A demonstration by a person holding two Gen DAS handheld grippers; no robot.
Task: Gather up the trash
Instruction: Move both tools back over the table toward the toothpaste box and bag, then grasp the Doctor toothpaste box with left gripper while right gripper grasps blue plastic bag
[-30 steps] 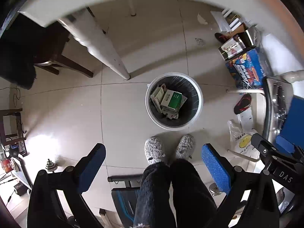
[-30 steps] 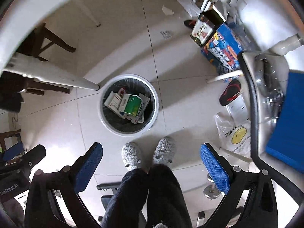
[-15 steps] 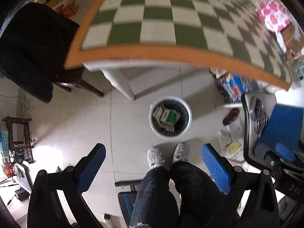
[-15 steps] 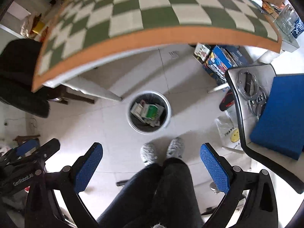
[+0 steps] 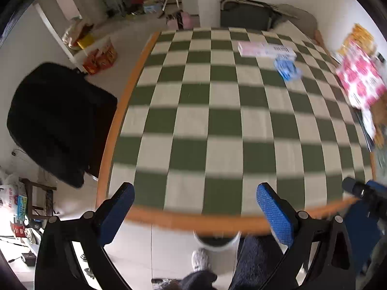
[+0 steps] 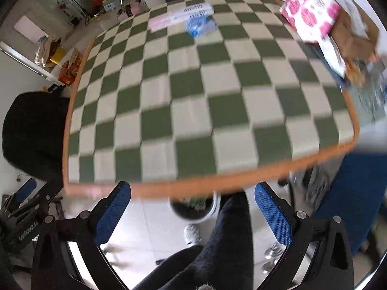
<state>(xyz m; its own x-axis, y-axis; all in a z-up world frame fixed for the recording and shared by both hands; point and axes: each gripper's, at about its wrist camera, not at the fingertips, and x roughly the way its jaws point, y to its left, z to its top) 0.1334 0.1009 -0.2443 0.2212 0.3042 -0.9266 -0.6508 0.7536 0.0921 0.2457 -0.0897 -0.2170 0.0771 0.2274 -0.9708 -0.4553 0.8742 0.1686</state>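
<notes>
Both tongs gape empty — left tongs, right tongs — aimed across the table toward the far blue wrapper.

Bare checkered tabletop ahead
</notes>
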